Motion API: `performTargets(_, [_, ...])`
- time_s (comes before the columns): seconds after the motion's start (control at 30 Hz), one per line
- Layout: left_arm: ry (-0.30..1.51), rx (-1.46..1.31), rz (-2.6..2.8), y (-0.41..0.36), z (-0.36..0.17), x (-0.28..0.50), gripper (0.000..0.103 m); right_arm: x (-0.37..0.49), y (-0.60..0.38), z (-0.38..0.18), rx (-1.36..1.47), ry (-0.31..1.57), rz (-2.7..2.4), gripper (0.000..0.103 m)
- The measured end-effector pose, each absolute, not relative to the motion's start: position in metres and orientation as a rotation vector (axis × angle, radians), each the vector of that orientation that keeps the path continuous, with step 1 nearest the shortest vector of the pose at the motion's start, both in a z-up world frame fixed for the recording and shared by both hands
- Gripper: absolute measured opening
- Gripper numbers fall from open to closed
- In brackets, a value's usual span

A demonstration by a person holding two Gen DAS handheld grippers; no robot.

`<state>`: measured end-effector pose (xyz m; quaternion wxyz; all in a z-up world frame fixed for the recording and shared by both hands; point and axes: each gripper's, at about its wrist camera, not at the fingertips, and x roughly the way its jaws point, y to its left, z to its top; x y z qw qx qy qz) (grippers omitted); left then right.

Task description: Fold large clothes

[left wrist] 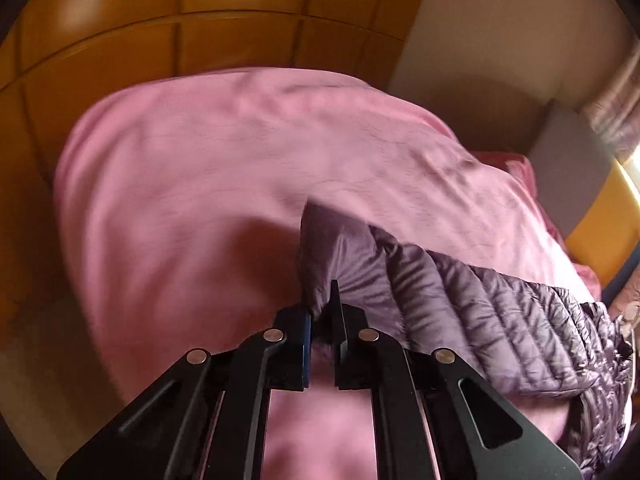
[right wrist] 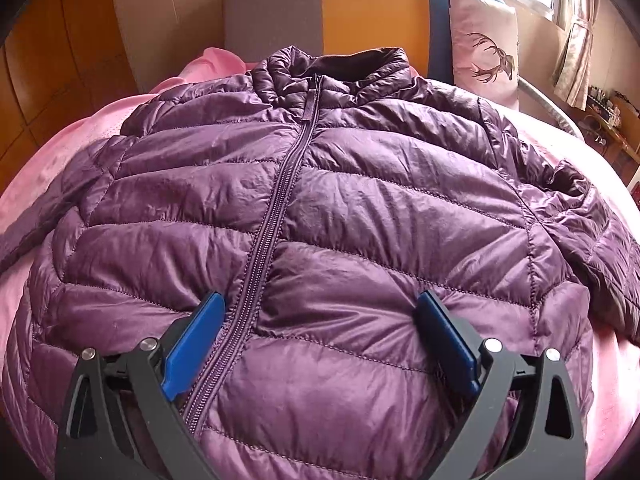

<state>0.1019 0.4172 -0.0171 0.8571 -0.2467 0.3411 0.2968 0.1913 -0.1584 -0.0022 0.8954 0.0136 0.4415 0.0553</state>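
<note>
A purple quilted puffer jacket [right wrist: 360, 200] lies front up and zipped on a pink bedspread [right wrist: 52, 168], its collar toward the headboard. My right gripper [right wrist: 320, 300] stands open over the lower front. Its blue pads [right wrist: 192, 340] rest wide apart on the fabric, and the zip [right wrist: 280, 184] runs just inside the left pad. In the left wrist view my left gripper [left wrist: 322, 308] is shut on the cuff end of the jacket's sleeve [left wrist: 460, 292], which stretches off to the right across the bedspread [left wrist: 200, 180]. The other sleeve [right wrist: 592, 216] lies crumpled at the right.
A grey and orange headboard [right wrist: 360, 12] stands behind the bed, with a pink deer-print pillow [right wrist: 484, 40] leaning on it. A wooden wardrobe [left wrist: 160, 20] faces the bed's side. A window with a curtain [right wrist: 576, 52] and a cluttered shelf [right wrist: 612, 112] are at the right.
</note>
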Motion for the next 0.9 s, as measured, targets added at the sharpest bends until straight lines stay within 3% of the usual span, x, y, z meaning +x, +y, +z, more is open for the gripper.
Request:
performTargets(0.3, [0.814, -0.431, 0.726, 0.397, -0.039, 0.089, 0.008, 0.191, -0.158, -0.003, 0.020, 0.916, 0.116, 0.097])
performTargets(0.37, [0.796, -0.442, 0.742, 0.394, -0.030, 0.084, 0.019, 0.191, -0.158, -0.003, 0.023, 0.916, 0.118, 0.097])
performTargets(0.4, [0.779, -0.426, 0.756, 0.389, -0.023, 0.080, 0.039, 0.191, -0.159, -0.003, 0.026, 0.915, 0.119, 0.097])
performTargets(0.43, [0.751, -0.403, 0.767, 0.383, -0.015, 0.079, 0.070, 0.191, -0.160, -0.003, 0.029, 0.914, 0.121, 0.097])
performTargets(0.47, [0.696, -0.366, 0.784, 0.373, -0.003, 0.073, 0.081, 0.191, -0.161, -0.003, 0.035, 0.914, 0.124, 0.097])
performTargets(0.5, [0.655, -0.344, 0.785, 0.365, 0.006, 0.070, 0.085, 0.192, -0.162, -0.003, 0.042, 0.913, 0.127, 0.097])
performTargets(0.67, [0.616, -0.311, 0.580, 0.302, 0.031, 0.083, 0.085, 0.179, -0.197, 0.012, 0.210, 0.877, 0.138, 0.095])
performTargets(0.9, [0.646, -0.156, 0.162, 0.155, 0.025, 0.131, 0.085, 0.120, -0.349, 0.031, 0.544, 0.775, -0.070, 0.084])
